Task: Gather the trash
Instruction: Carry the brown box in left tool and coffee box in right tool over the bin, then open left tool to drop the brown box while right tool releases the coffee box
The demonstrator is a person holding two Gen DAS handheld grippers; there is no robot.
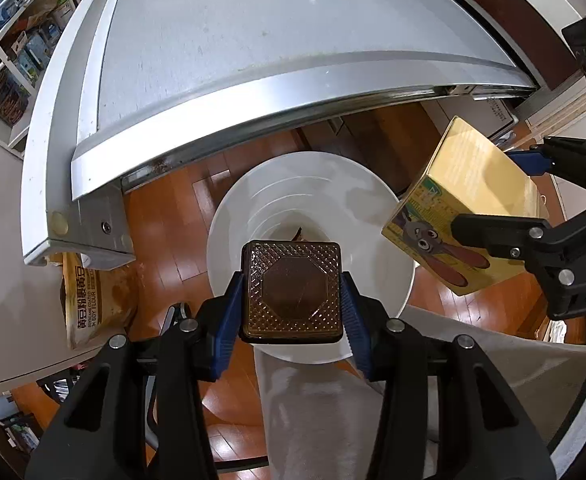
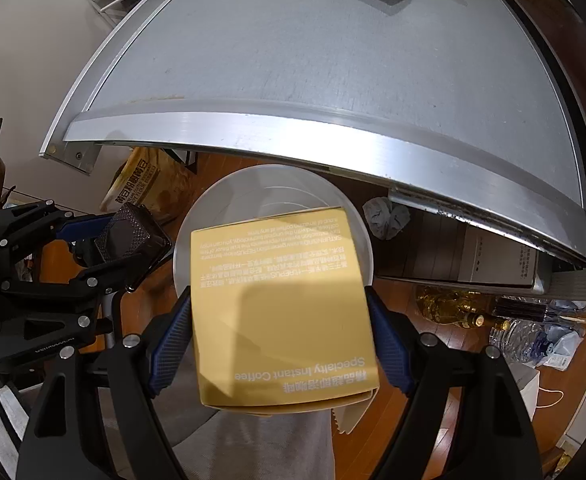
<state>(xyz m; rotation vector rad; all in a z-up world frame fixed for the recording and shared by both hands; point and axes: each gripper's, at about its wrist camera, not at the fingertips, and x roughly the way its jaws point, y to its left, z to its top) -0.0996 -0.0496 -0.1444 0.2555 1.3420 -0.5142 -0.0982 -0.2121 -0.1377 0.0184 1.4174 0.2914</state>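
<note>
The left claw point(image 1: 293, 304) clamps a brown, diamond-embossed square tray point(image 1: 291, 291); the right claw point(image 2: 281, 336) clamps a yellow instant-coffee box point(image 2: 281, 300). Both hang over the white bin point(image 1: 237, 216) below, its mouth open. Beyond them runs the grey bench's point(image 1: 253, 40) metal edge.

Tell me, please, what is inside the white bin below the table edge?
Inside the white bin, only a small brown scrap shows near the bottom; the brown patterned tray and the yellow coffee box cover the rest.
</note>
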